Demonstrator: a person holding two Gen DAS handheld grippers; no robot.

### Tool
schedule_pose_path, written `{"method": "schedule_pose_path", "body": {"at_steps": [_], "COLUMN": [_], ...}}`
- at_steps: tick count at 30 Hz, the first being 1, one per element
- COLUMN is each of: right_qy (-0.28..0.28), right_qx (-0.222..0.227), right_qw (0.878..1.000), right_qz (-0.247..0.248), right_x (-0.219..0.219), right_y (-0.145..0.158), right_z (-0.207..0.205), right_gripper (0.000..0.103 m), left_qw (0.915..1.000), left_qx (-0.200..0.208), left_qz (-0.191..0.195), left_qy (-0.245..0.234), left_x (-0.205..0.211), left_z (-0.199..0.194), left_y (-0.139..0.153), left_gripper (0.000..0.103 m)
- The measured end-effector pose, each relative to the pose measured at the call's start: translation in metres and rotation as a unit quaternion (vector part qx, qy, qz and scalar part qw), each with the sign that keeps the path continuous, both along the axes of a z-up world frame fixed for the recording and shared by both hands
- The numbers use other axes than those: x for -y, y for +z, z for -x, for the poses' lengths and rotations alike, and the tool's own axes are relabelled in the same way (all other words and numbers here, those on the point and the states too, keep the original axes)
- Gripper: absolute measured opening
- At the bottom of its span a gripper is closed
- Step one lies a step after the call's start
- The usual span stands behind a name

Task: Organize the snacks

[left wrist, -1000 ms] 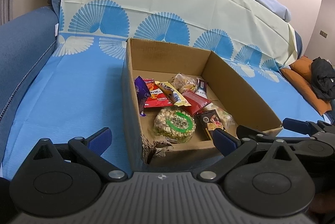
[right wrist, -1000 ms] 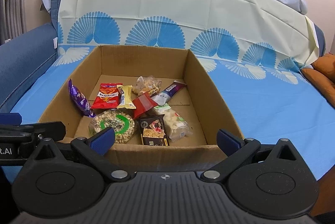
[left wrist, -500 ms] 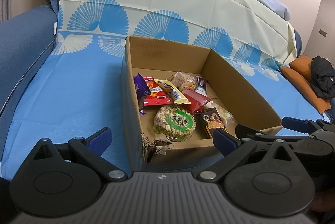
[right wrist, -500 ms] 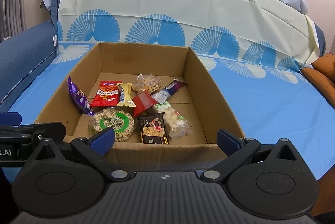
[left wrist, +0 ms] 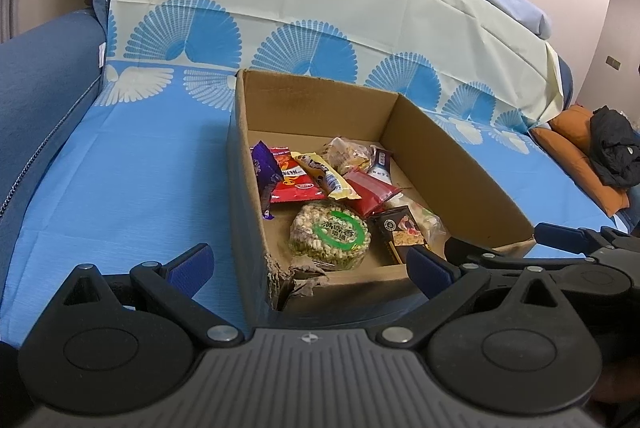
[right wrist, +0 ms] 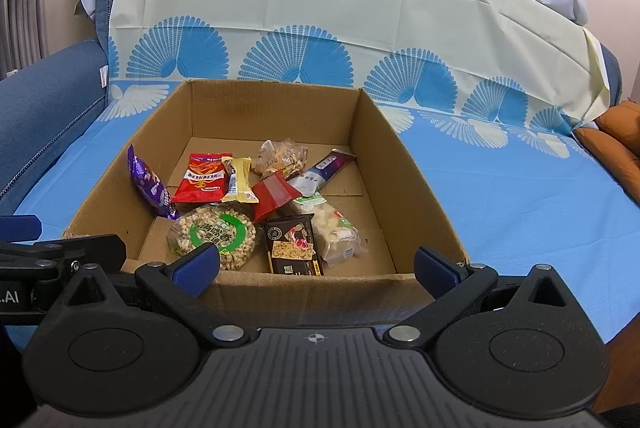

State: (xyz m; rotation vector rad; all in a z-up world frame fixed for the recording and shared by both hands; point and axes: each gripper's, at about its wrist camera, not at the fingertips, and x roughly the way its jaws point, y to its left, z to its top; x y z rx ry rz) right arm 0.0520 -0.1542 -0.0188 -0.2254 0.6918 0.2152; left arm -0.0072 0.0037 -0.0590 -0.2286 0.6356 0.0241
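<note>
An open cardboard box stands on a blue sofa cover; it also shows in the left wrist view. Inside lie several snack packs: a round green-labelled puffed snack, a red packet, a purple packet, a yellow bar, a dark chocolate pack and a clear bag of white pieces. My left gripper is open and empty just before the box's torn near-left corner. My right gripper is open and empty at the box's near wall.
The sofa backrest with a fan-print cover rises behind the box. A blue armrest is at the left. An orange cushion with a black garment lies at the far right.
Both grippers have drawn slightly back and up from the box; both stay open. The snacks have not moved.
</note>
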Motion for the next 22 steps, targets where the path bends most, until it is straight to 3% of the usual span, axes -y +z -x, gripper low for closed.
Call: {"method": "schedule_pose_path", "body": {"at_steps": [22], "right_qy": [-0.001], "right_qx": [-0.002], "right_qw": [1.000], "right_qz": [0.000], "right_x": [0.0003], "right_y": [-0.0012], "right_z": [-0.0010], "right_gripper": [0.102], "left_qw": [0.9999], "left_qx": [0.009], "left_qz": [0.002], "left_qy": [-0.010], "left_x": [0.0007], "left_z": [0.0016], "left_y": [0.0011], "left_gripper": [0.102]}}
